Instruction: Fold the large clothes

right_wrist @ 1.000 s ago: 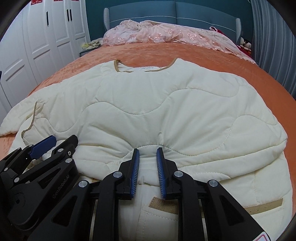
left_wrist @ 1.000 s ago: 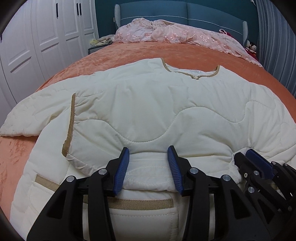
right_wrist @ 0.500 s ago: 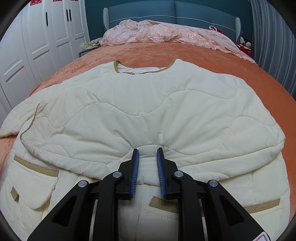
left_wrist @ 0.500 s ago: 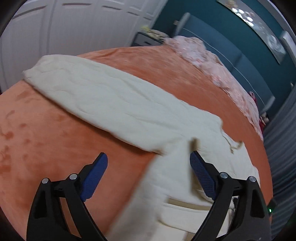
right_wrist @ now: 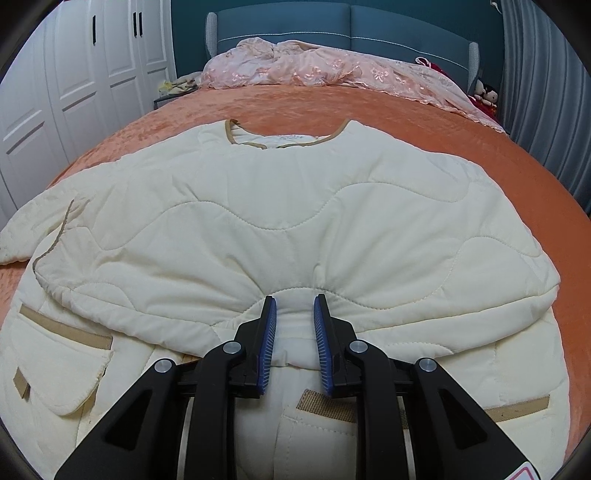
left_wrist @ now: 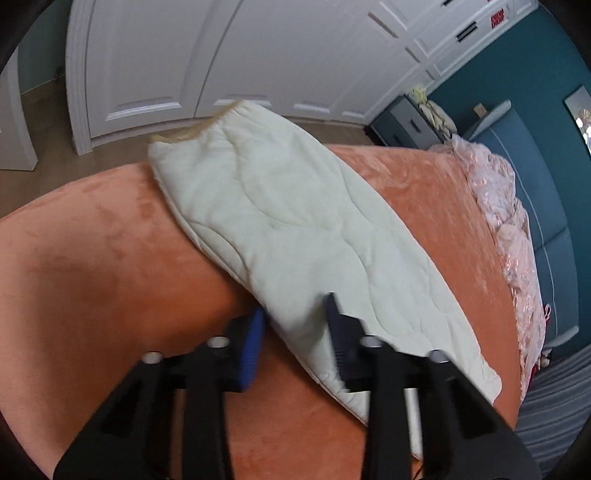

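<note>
Jacket (right_wrist: 288, 229) is the thing here, a big cream quilted one spread across the middle of the right wrist view on an orange bedspread (right_wrist: 461, 122). In the lower centre of that frame the right gripper (right_wrist: 294, 328) has its blue pads (right_wrist: 269, 343) pinched on a bunched-up bit of the folded-over hem, a narrow gap with fabric filling it, so it's holding that fold in place.

Over in the left wrist view, the left gripper (left_wrist: 295, 332) sits at lower centre and its jaws are closing around the sleeve (left_wrist: 295, 236). The cloth is clearly between the pads, but the frame is blurry and I can't tell if they're actually pressing it yet. The sleeve runs diagonally from the cuff (left_wrist: 199, 129) at upper left down to the lower right, lying flat and sticking out away from the body.

Further out: white wardrobe doors (left_wrist: 221, 66) along the top, a pink lace blanket (right_wrist: 332, 74) piled at the headboard (right_wrist: 351, 29) end.

My read is we're at the sleeve-folding step. The bottom is already doubled up, and this sleeve needs to come in over the body. Next move calls for a solid bite on the sleeve, then lifting and sweeping it across without dragging the rest, while the right side keeps the hem pinned.
</note>
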The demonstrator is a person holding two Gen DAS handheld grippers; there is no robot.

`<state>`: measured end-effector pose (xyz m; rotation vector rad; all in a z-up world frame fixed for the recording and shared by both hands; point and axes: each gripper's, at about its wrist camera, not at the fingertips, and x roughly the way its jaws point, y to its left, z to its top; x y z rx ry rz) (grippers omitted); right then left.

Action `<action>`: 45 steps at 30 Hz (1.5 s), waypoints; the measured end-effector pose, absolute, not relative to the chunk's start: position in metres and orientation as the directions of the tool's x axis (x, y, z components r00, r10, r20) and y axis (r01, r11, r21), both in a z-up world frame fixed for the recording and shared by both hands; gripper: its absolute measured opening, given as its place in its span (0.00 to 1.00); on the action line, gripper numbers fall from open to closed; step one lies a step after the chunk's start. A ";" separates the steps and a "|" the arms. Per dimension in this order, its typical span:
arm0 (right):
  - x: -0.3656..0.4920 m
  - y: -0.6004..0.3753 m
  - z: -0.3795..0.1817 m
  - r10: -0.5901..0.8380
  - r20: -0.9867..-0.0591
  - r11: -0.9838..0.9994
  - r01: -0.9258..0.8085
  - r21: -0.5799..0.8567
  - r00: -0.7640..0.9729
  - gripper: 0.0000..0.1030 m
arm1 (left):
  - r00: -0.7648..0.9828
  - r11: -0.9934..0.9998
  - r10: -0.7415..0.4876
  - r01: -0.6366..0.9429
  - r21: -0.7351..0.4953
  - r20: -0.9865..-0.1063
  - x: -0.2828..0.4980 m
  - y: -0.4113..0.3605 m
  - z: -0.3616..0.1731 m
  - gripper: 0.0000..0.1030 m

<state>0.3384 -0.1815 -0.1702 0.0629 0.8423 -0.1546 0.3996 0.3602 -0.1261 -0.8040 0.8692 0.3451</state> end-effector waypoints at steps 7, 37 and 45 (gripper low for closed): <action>0.335 -0.185 -0.167 -0.093 -0.738 0.986 0.166 0.026 0.668 0.20 | 0.772 0.894 -0.096 -0.211 -0.396 -0.629 0.419 0.206 0.005 0.04; 0.308 -0.299 -0.107 -0.090 -0.673 0.880 0.375 0.291 0.734 0.63 | 0.566 0.705 -0.438 -0.266 -0.657 -0.699 0.386 0.118 -0.118 0.58; 0.353 -0.313 -0.128 0.001 -0.763 0.861 0.388 0.330 0.647 0.15 | 0.566 0.591 -0.480 -0.357 -0.724 -0.670 0.398 0.126 -0.135 0.22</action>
